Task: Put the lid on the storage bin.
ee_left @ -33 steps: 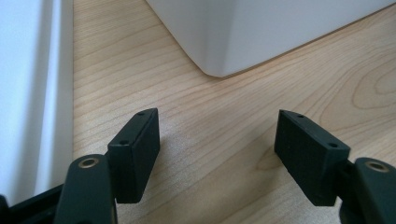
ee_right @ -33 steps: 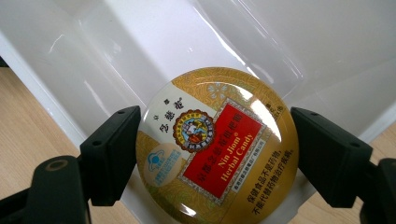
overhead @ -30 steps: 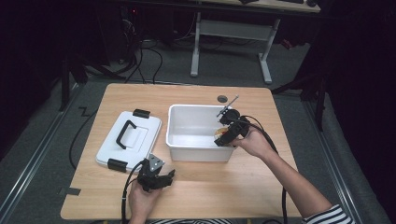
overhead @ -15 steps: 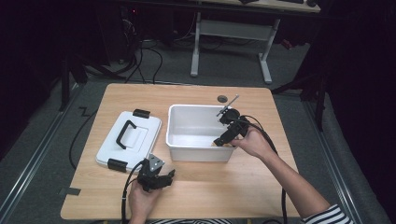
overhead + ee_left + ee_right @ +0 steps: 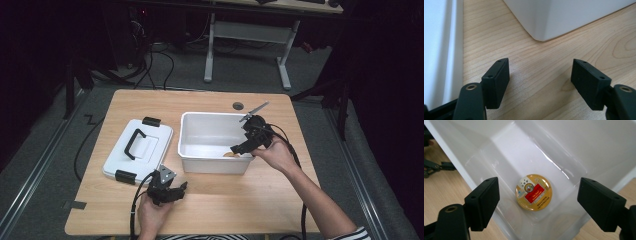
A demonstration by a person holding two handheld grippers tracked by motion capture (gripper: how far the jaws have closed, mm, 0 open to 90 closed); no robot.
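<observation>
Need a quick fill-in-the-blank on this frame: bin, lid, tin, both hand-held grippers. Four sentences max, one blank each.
1. The round gold tin lies on the floor of the white ____.
2. The right hand-held gripper hangs over the tin with its jaws ____.
3. The white lid with the black handle lies on the table to the ____ of the bin in the high view.
4. The left hand-held gripper holds ____ between its jaws.

Missing words: bin; open; left; nothing

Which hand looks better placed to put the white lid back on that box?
Left. Its open tongs rest on the wooden table beside the white plastic lid with a black handle. The right tongs hang open over the white plastic box, above a round gold tin.
</observation>
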